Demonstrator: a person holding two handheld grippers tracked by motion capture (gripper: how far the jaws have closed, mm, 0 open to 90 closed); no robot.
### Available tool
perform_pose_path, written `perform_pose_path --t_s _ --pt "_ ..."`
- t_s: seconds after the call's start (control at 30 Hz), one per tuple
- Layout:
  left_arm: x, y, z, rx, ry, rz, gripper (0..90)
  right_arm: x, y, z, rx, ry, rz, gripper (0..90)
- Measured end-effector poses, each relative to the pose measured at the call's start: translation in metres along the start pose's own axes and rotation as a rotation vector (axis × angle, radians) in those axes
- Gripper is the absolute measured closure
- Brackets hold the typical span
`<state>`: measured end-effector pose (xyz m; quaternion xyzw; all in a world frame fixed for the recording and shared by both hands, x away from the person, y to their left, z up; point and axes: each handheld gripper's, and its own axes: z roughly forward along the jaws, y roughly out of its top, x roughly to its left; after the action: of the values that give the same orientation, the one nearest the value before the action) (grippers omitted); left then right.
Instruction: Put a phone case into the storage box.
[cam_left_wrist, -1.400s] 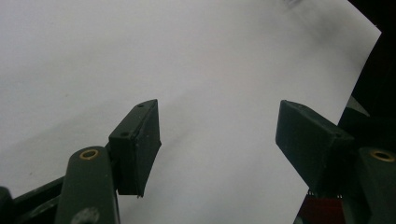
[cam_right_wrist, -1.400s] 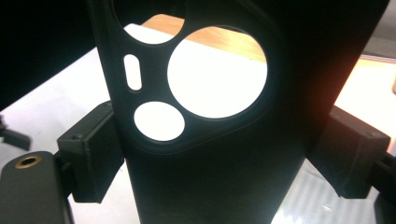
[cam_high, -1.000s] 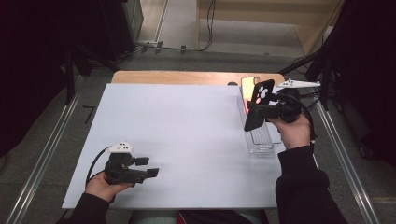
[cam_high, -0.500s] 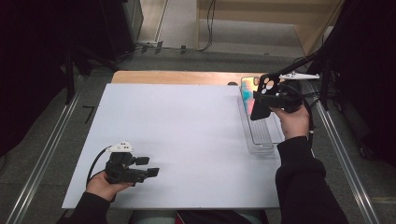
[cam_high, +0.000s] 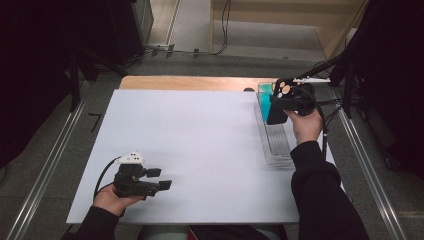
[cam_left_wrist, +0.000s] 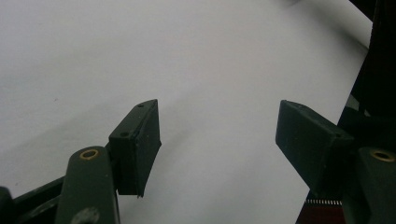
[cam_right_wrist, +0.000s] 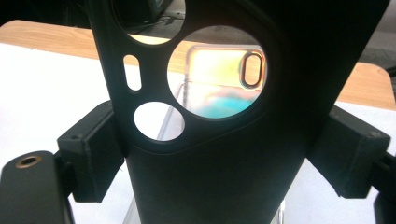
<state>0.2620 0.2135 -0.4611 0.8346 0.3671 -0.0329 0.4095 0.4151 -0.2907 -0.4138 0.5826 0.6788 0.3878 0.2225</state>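
My right gripper (cam_high: 279, 103) is shut on a black phone case (cam_high: 276, 115) with round camera cutouts and holds it upright over the far end of a clear tray (cam_high: 279, 146). In the right gripper view the case (cam_right_wrist: 210, 177) stands between both pads (cam_right_wrist: 93, 154), and my right gripper (cam_right_wrist: 224, 158) grips its sides. Through the cutouts I see a teal, iridescent case (cam_right_wrist: 219, 93) lying in the tray, also visible from above as the teal case (cam_high: 263, 100). My left gripper (cam_high: 159, 178) rests near the table's front left, open and empty; its jaws stand wide in the left gripper view (cam_left_wrist: 217, 144).
The white table top (cam_high: 200, 140) spreads between the two hands. A wooden strip (cam_high: 190, 82) runs along its far edge. Metal rails (cam_high: 47, 170) flank the table on the floor, and cables trail behind the right hand.
The right hand has carried the black case a little farther along the tray and lower, tilting it. The left hand and its gripper have stayed put.
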Motion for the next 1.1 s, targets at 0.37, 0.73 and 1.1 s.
perform_pose_path --t_s 0.37,0.73,1.1 --pt "-0.001 0.001 0.001 -0.002 -0.002 0.001 30.8 -0.001 -0.005 0.029 0.045 -0.039 -0.006 11.3" --pt "-0.002 0.001 0.001 -0.009 -0.001 0.008 30.8 0.003 -0.009 0.049 0.057 -0.065 -0.019 11.2" --pt "-0.002 0.002 0.001 -0.009 -0.006 0.012 30.8 0.006 0.001 0.064 0.071 -0.1 -0.021 11.2"
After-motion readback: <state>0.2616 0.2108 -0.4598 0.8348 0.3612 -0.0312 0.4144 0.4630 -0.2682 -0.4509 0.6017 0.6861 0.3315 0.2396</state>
